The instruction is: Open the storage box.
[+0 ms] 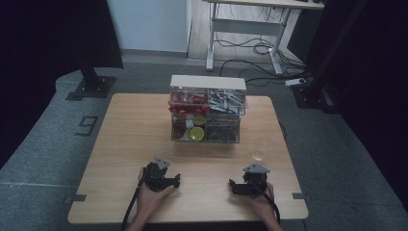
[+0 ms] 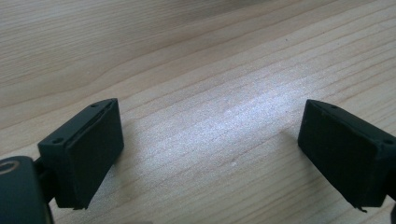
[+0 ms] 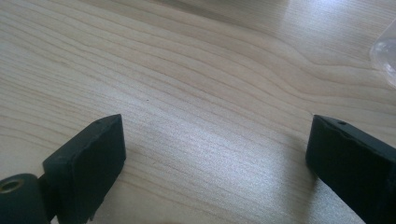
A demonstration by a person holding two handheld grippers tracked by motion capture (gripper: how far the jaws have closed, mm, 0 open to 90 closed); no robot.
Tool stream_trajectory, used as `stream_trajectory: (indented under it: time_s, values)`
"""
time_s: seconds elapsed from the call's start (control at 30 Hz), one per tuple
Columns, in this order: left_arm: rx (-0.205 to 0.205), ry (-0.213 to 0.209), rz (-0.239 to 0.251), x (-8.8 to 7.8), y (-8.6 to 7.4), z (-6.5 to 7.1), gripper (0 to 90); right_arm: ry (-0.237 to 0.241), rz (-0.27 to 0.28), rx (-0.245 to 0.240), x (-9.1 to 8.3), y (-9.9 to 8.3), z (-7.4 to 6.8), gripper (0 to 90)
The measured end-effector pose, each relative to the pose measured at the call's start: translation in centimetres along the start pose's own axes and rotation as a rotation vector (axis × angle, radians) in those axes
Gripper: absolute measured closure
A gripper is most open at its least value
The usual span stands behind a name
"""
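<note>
The high view takes in the whole wooden tabletop (image 1: 125, 139), with the left gripper (image 1: 177, 181) resting near its front edge, left of centre, and the right gripper (image 1: 232, 186) near the front edge, right of centre; both point inward toward each other, each in a hand that comes in from the bottom; nothing lies between either pair of jaws. Toward the back edge, about mid-width, stands a clear drawer organiser (image 1: 208, 109) with a pale top; its compartments hold red items, grey items, yellow-green round things and something dark, too small to name; no writing on it can be read. A marking like a "9" shows on the grey floor (image 1: 43, 139) left of the tabletop. A clear plastic cup (image 1: 260, 147) stands near the right edge, just beyond the right gripper and apart from it. The left gripper view shows the left gripper (image 2: 210, 144) with jaws wide apart over bare wood grain; the right gripper view shows the right gripper (image 3: 217, 154) likewise spread and empty, with the cup (image 3: 385, 51) at its upper right margin.
</note>
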State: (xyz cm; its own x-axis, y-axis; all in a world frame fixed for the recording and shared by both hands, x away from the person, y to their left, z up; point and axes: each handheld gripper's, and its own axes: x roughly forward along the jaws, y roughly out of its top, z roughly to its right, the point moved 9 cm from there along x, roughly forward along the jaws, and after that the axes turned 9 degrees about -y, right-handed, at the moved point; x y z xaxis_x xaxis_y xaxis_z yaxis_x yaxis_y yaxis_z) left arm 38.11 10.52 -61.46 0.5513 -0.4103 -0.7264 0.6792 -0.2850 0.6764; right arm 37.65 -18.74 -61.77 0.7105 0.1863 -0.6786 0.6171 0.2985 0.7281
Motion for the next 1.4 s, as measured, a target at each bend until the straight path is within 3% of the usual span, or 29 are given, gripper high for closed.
stream_trajectory:
  time_s: [0.5,0.73,1.0,1.4]
  values:
    - [-0.037,0.044,0.038,-0.9,-0.3,-0.8,23.3,-0.016,0.009,0.015,-0.1,0.0,0.2,9.5]
    - [-0.067,0.028,0.083,-2.3,0.0,-0.9,34.1,-0.017,0.012,0.016,-0.1,0.0,0.2,10.9]
    - [-0.055,0.034,0.129,-4.2,0.4,-1.1,41.6,-0.017,0.016,0.016,-0.3,0.0,0.2,12.6]
    - [-0.024,0.008,0.219,-6.0,1.6,-1.0,61.8,-0.016,0.018,0.016,-0.3,0.0,0.2,13.0]
